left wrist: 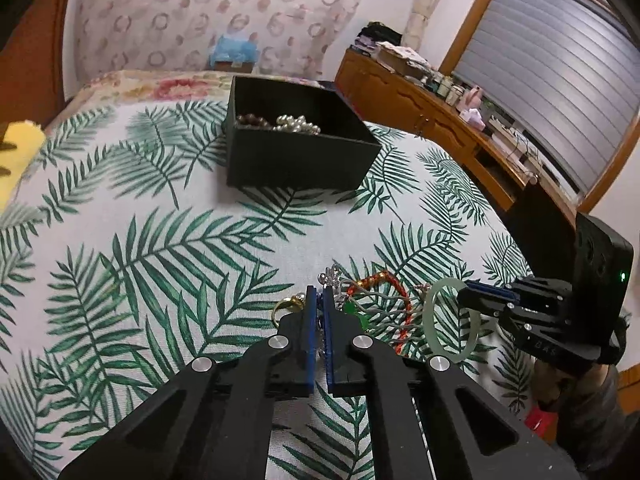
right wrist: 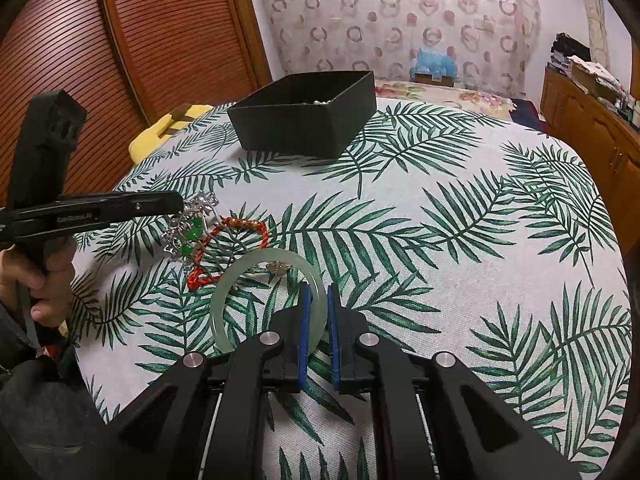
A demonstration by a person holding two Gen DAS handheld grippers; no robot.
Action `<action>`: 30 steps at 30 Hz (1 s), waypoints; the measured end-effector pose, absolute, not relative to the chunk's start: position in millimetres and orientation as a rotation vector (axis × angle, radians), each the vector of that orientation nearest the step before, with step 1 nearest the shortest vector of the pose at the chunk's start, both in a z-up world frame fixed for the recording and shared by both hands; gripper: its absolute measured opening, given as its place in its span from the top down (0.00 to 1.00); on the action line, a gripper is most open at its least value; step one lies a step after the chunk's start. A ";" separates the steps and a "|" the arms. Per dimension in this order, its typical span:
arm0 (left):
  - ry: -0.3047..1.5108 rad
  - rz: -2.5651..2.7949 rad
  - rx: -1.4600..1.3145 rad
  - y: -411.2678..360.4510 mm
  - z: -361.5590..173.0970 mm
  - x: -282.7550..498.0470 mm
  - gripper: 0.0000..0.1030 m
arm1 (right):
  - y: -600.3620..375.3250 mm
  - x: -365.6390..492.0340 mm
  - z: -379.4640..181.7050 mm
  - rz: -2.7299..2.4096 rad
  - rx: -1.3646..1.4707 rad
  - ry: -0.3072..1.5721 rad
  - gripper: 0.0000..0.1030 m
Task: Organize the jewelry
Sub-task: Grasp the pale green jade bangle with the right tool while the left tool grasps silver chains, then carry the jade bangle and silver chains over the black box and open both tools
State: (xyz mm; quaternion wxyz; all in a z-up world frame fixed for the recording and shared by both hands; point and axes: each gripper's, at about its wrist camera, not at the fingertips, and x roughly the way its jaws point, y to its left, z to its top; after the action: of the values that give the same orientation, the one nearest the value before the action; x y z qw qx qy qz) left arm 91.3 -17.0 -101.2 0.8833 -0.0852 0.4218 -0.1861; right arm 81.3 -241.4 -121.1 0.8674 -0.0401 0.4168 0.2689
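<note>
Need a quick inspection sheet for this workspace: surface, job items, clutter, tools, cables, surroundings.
Surface: palm-leaf cloth, lying flat.
Job's things: open black box holding pearl beads and dark beads. Loose on the cloth: jade bangle, silver ornament with green stones, red-orange cord, gold ring.
Clutter: yellow cloth at the far edge.
Grippers: left tool shut on the silver ornament; right tool shut on the bangle's rim.
Cables: nothing seen.
Surroundings: wooden louvred doors, patterned headboard, wooden sideboard with piled items, window blind.
</note>
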 end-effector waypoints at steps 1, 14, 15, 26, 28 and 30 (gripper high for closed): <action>0.867 -0.382 -0.164 -18.2 -98.9 89.8 0.98 | -241.5 81.9 -121.4 0.562 -0.083 0.872 0.91; 0.725 -0.278 0.091 -30.3 -63.4 89.1 0.98 | -242.3 83.4 -114.2 0.554 -0.092 0.852 0.91; 0.719 -0.272 0.103 -29.9 -62.0 89.7 0.98 | -242.0 83.6 -113.8 0.554 -0.094 0.851 0.90; 0.662 -0.211 0.149 -11.5 -40.6 94.5 0.98 | -237.2 83.7 -108.1 0.555 -0.125 0.826 0.90; 0.651 -0.200 0.137 -6.5 -37.6 95.0 0.98 | -237.2 84.3 -104.0 0.549 -0.128 0.809 0.90; 0.641 -0.194 0.121 -3.2 -35.2 95.4 0.98 | -236.4 86.2 -97.2 0.545 -0.129 0.787 0.90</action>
State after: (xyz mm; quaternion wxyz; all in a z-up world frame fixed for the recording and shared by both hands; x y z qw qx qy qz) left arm 95.4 -3.2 -35.2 0.9426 0.0594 0.3146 -0.0953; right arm 86.2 -236.4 -97.2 0.8857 -0.0621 0.3782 0.2619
